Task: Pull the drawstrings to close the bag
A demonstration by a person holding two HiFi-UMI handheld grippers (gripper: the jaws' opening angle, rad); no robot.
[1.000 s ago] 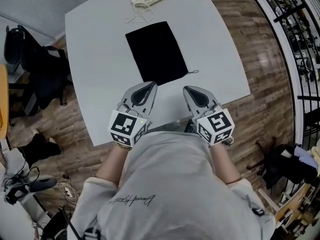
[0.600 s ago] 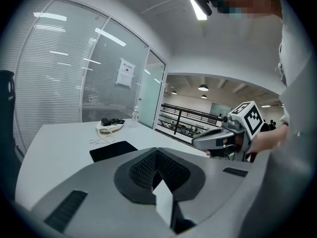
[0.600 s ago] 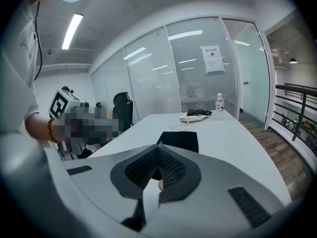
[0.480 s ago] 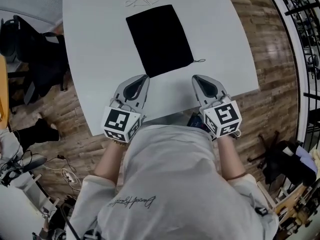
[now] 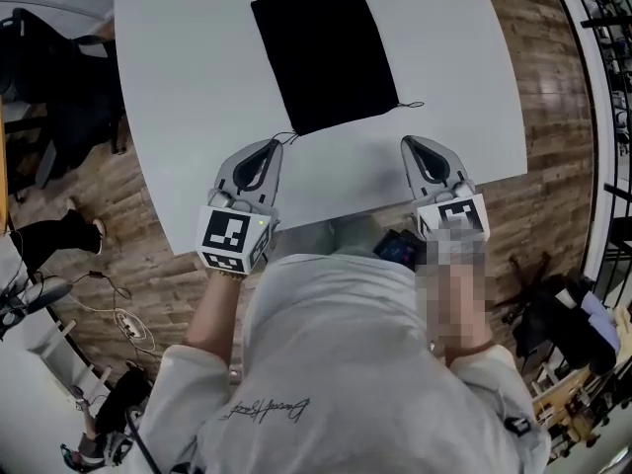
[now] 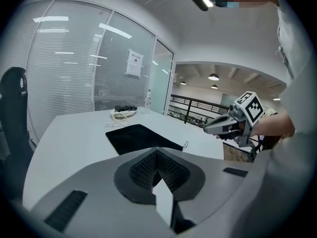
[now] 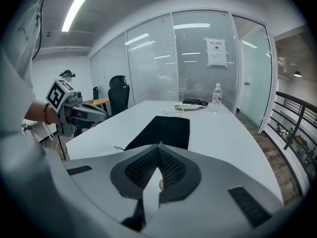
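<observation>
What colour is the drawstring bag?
Plain black; the bag shows best in the head view.

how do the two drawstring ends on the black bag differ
The left drawstring end is a short curl at the bag's near corner; the right drawstring end sticks out farther sideways, ending in a small loop. The left one lies right by the left claw's tip; the right one has bare table between it and the right claw. Both are thin and dark, and neither is held: both claws are shut, empty.
</observation>
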